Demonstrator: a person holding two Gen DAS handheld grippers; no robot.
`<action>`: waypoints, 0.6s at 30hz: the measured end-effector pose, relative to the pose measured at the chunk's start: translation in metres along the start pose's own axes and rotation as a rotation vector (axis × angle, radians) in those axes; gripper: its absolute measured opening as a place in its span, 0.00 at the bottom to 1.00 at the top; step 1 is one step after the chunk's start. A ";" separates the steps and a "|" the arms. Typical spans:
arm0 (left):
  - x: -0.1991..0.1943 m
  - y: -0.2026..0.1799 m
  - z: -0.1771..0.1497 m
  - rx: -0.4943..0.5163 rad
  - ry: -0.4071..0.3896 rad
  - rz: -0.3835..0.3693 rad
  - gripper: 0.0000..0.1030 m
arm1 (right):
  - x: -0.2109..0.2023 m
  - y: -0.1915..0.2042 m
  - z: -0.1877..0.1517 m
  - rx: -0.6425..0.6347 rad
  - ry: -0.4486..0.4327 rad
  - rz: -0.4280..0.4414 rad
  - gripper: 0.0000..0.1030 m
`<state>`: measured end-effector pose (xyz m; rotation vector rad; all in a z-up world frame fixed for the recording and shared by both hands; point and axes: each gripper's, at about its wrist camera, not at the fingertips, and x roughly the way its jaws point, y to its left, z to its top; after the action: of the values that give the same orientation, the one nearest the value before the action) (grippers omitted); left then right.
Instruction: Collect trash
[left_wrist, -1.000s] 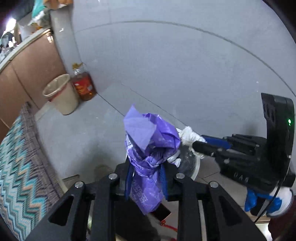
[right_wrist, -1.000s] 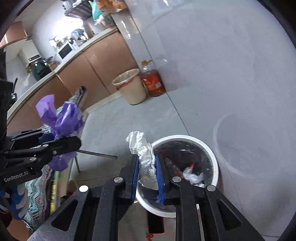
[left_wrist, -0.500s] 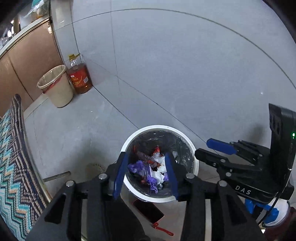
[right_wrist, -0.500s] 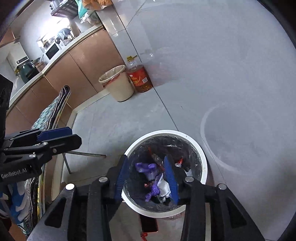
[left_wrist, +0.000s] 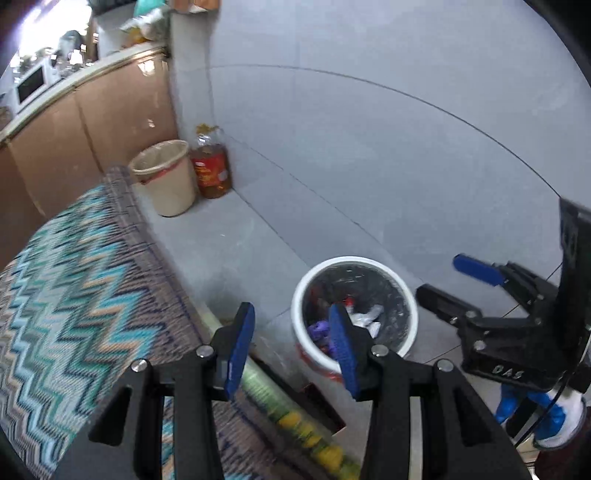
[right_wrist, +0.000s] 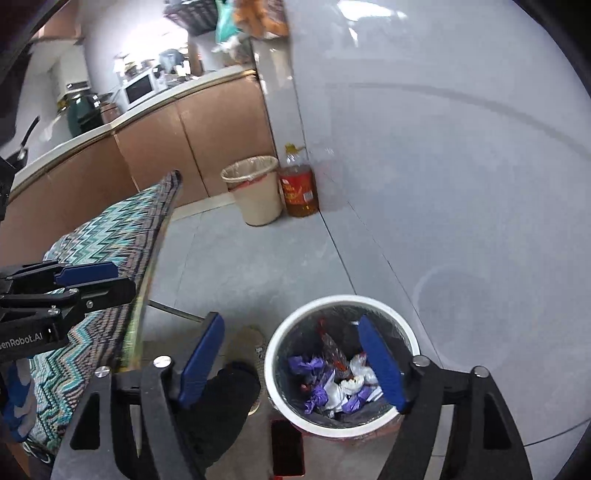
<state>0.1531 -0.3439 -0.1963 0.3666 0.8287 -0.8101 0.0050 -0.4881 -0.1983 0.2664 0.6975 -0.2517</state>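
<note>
Blue pads line both claws, and neither has anything between them. Nearest in the left wrist view, the left gripper (left_wrist: 291, 345) stands partly open and empty above the edge of the zigzag cloth (left_wrist: 74, 295), with its right finger across the near rim of the white bin (left_wrist: 404, 295). In the right wrist view, the right gripper (right_wrist: 291, 363) has its jaws spreading wide at this moment, nothing held, its right finger over the bin's mouth and its left finger over the grey floor (right_wrist: 236, 258) beside a dark shape that cannot be made out.

Just below the claws, the white bin sits on the floor, lined with a dark bag. Inside it lie the crumpled purple wrapper (right_wrist: 314, 387), white paper (right_wrist: 354, 384) and a reddish clear wrapper (right_wrist: 332, 349), all resting at the bottom. A small red-and-black item lies on the floor touching the bin's near side; what it is cannot be told.

To the left, the table with the zigzag cloth runs toward the far wall. Farther off, a beige bin (right_wrist: 255, 188) with a liner stands against the brown cabinets (right_wrist: 207, 136), and a bottle of oil (right_wrist: 299, 184) with a red label is just beside it in the corner. On the counter above, a microwave (right_wrist: 138, 88) and kitchenware sit well back.
</note>
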 end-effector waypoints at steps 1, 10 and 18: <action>-0.011 0.007 -0.007 -0.008 -0.019 0.018 0.39 | -0.004 0.008 0.000 -0.019 -0.010 -0.005 0.78; -0.084 0.052 -0.061 -0.089 -0.147 0.146 0.39 | -0.038 0.072 -0.004 -0.159 -0.097 -0.037 0.99; -0.156 0.075 -0.095 -0.184 -0.306 0.302 0.64 | -0.081 0.115 -0.013 -0.217 -0.169 -0.026 1.00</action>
<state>0.0984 -0.1631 -0.1380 0.1905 0.5386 -0.4871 -0.0259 -0.3650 -0.1365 0.0281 0.5557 -0.2181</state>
